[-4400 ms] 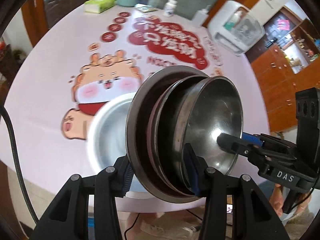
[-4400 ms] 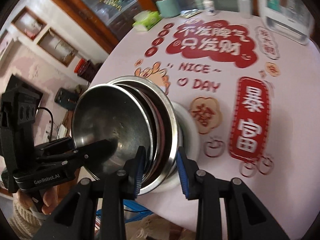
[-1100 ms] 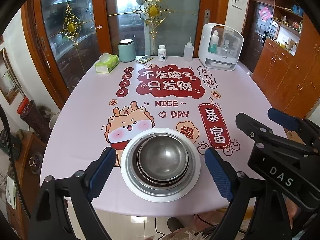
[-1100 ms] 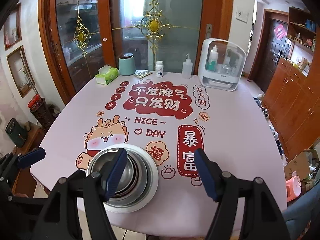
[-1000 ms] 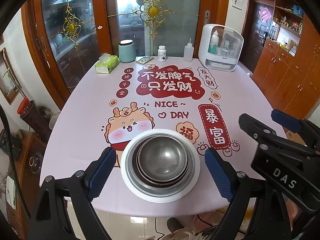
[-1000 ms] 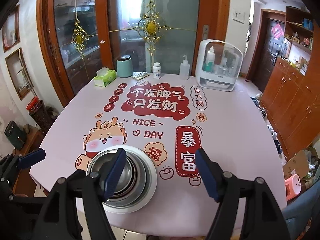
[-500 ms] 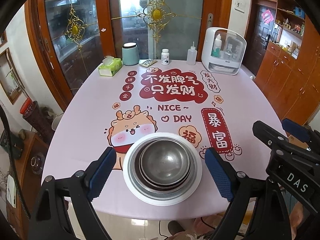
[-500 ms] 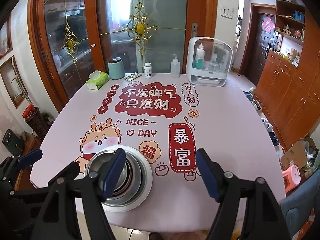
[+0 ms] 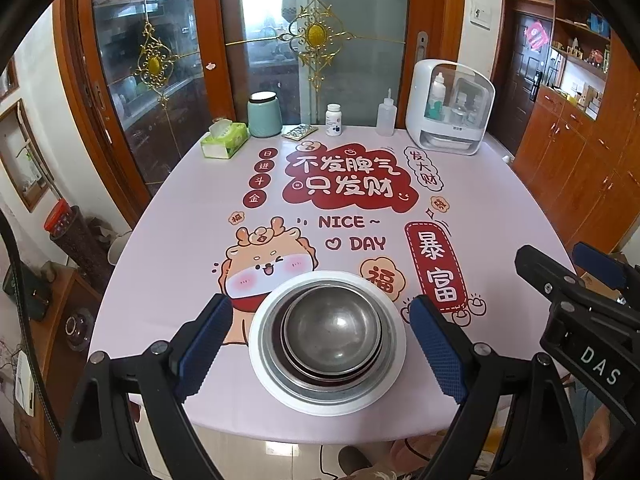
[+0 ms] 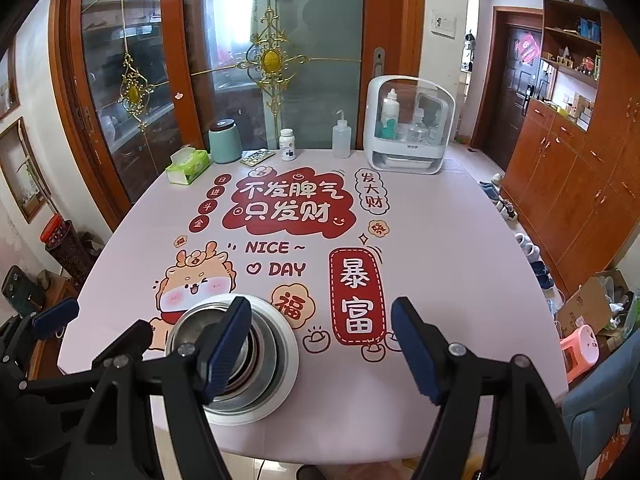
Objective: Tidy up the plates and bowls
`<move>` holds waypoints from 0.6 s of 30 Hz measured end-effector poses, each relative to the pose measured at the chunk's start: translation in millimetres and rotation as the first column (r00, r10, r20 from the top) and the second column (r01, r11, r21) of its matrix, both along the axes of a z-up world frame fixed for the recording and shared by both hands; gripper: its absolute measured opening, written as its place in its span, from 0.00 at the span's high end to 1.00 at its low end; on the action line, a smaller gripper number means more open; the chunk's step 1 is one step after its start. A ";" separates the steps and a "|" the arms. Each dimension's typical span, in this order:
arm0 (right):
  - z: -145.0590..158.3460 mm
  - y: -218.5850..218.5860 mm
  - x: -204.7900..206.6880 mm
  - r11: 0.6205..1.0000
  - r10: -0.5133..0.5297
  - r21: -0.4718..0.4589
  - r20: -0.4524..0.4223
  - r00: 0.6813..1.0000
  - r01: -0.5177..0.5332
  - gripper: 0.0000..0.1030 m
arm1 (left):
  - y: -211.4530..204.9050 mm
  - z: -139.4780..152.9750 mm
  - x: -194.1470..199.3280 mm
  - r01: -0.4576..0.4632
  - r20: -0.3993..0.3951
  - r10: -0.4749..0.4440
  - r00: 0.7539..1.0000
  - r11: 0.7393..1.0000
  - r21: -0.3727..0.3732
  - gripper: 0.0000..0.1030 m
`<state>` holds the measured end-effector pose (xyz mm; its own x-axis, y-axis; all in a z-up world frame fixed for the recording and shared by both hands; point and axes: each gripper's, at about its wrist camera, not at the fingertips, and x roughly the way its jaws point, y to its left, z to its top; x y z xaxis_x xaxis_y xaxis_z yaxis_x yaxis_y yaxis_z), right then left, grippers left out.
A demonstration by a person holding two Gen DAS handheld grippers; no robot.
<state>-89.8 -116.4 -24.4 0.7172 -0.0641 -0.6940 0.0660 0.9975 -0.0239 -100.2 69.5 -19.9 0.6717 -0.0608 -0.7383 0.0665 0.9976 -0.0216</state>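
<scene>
A stack of nested steel bowls (image 9: 332, 328) rests upright inside a white plate (image 9: 328, 408) near the table's front edge. My left gripper (image 9: 319, 302) hovers open in front of the stack, one blue pad on either side of it and neither touching. My right gripper (image 10: 320, 306) is open too, just right of the stack, and holds nothing. Its left finger hides part of the bowls (image 10: 192, 320) and the white plate (image 10: 286, 344). Each gripper shows in the other's view: the right gripper (image 9: 554, 254) at the far right, the left gripper (image 10: 100, 322) at the lower left.
The pink printed tablecloth (image 9: 460, 200) covers a round table. Along its far edge stand a green tissue box (image 9: 224, 142), a teal canister (image 9: 264, 116), a pill bottle (image 9: 333, 120), a squeeze bottle (image 9: 386, 118) and a white lidded storage box (image 9: 450, 108). Wooden cabinets (image 10: 580, 184) line the right wall.
Several seconds ago both grippers gripped the tilted steel bowls by their rims. Now the stack lies in the white plate and both grippers are open and drawn back. Little moved in the last second.
</scene>
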 end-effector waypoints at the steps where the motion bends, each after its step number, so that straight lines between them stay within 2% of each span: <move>1: 0.1 -0.9 -0.4 1.000 -0.002 0.000 0.000 1.000 0.002 0.29 | 0.0 0.3 -0.3 -0.004 0.001 0.004 1.000 1.000 0.001 0.13; 18: -2.5 -8.9 -2.8 1.000 -0.008 0.005 -0.017 1.000 0.008 0.29 | -6.0 6.9 0.1 -0.010 0.022 0.010 1.000 1.000 -0.008 0.13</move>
<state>-92.6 -125.2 -26.9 0.7049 -0.0665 -0.7062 0.0737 0.9971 -0.0203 -100.1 63.5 -13.1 0.6882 -0.0597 -0.7231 0.0570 0.9980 -0.0282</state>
